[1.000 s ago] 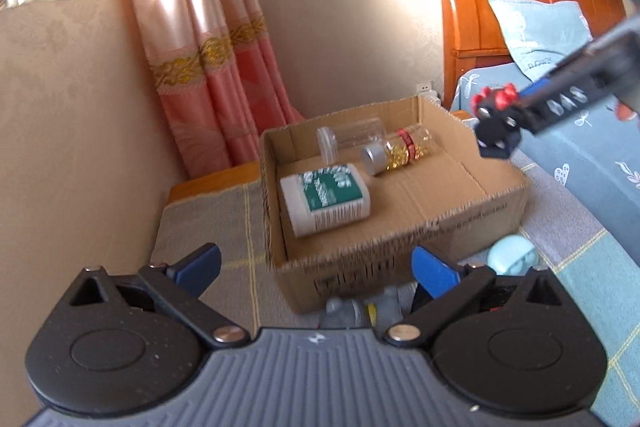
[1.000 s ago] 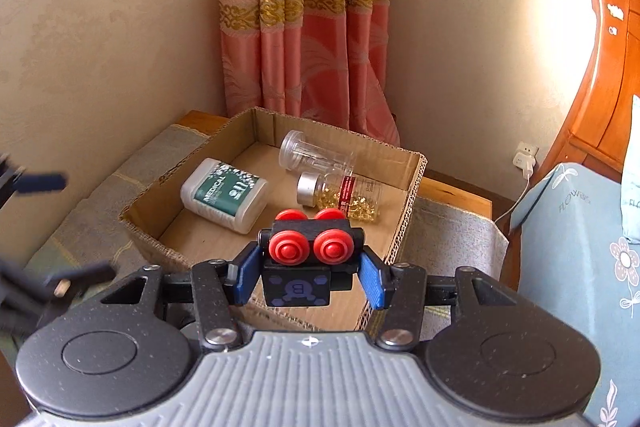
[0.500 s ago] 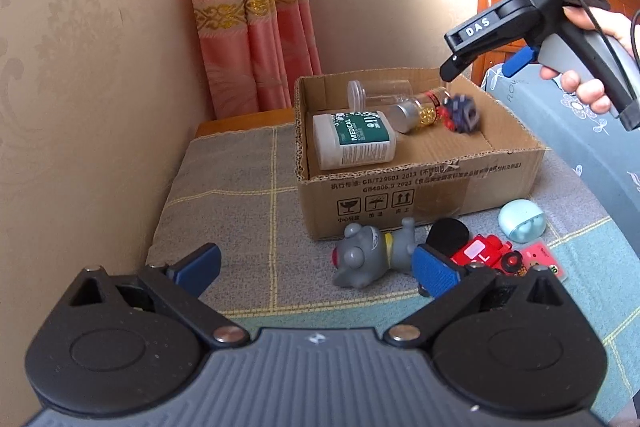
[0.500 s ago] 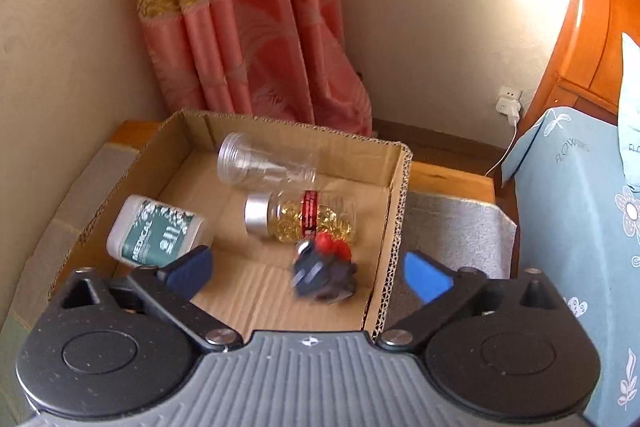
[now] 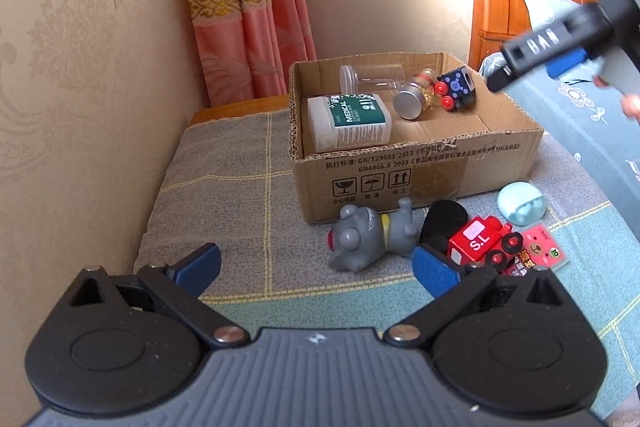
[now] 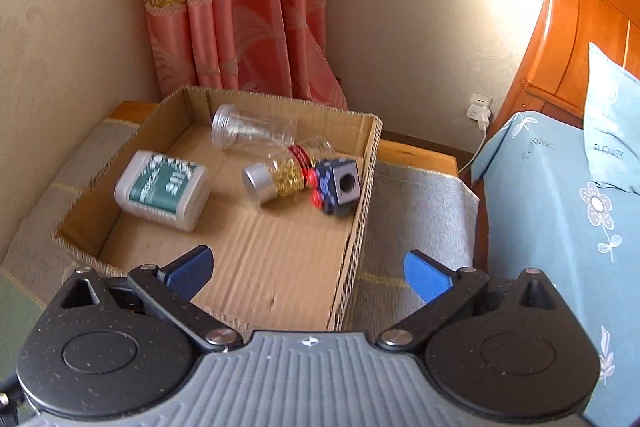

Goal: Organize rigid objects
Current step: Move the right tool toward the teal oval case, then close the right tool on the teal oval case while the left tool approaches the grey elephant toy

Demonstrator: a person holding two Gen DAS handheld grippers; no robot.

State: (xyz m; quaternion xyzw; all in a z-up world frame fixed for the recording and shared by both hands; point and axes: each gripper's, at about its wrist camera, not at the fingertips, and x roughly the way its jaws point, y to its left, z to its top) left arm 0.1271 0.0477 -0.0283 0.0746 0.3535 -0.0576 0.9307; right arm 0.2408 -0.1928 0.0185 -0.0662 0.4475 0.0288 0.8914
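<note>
- Progress looking roughly halfway, judging by how things are lying around the cardboard box on the grey blanket.
- Four things are already lying inside the box: a white medical bottle at its left side, a clear empty jar against its back wall, a capsule bottle with a silver cap near the middle, and a dark cube toy with red knobs — this last one is touching the capsule bottle and sitting close to the box's right wall.
- Several things are still waiting outside, just in front of the box: a grey mouse toy, a black round thing beside it, a red toy train, a pale blue egg-shaped case and a pink card.
- Right gripper is hovering above the box's front edge with its jaws spread wide and nothing between them.
- Left gripper is hanging in front of the box, jaws equally wide and empty — the mouse toy is lying just beyond its fingertips, the train partly behind its right fingertip.
- Remaining work, as I judge it: carrying each of those five into the box, the mouse toy being the handiest for the left gripper.
</note>
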